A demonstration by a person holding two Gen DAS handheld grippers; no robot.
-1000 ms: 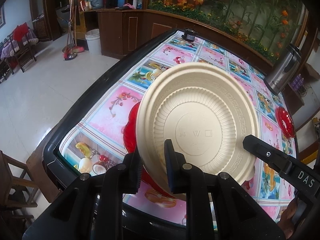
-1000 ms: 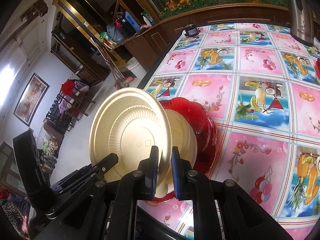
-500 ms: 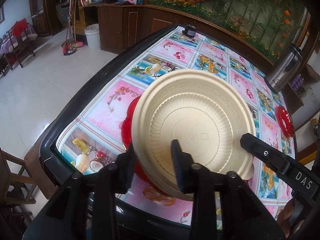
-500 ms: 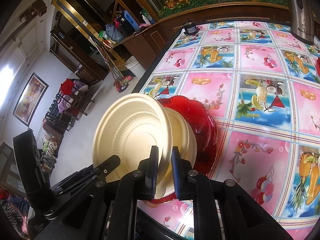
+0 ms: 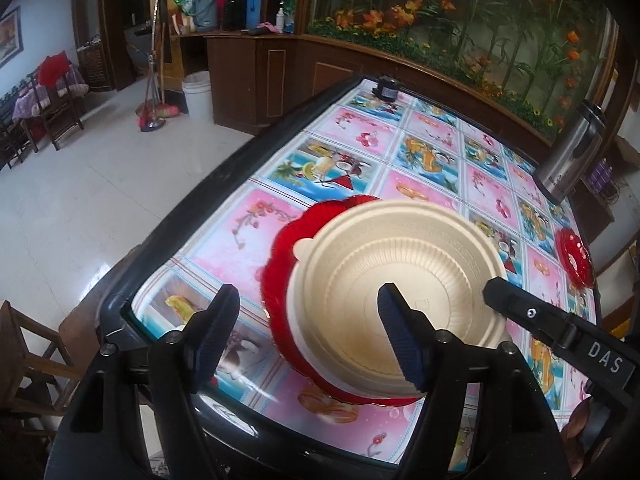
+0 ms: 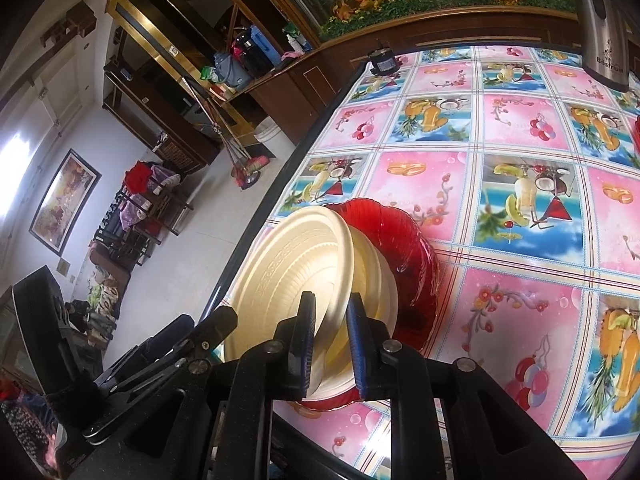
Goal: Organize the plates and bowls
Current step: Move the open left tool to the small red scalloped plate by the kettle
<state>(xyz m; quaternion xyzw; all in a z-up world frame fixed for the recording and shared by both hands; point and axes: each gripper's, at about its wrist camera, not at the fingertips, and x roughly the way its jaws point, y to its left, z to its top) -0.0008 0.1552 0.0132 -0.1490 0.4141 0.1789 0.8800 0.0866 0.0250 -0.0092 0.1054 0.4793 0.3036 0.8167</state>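
A cream plate lies bottom up and tilted on a stack of cream bowls, which sits in a red glass plate near the table's near left corner. My left gripper stands wide and its jaws are still opening; the right finger hangs over the plate, the left one is off it, and nothing is gripped. In the right wrist view my right gripper has the cream plate's rim between its jaws. They are opening, and the pads look just clear of the rim.
A second red glass dish lies at the table's right side. A steel flask stands behind it. A small black object sits at the far corner. The black table rim drops to the tiled floor on the left.
My left gripper let go of the cream plate and spread wide. The plate tipped from nearly upright down onto the bowl stack. My right jaws parted slightly around its rim.
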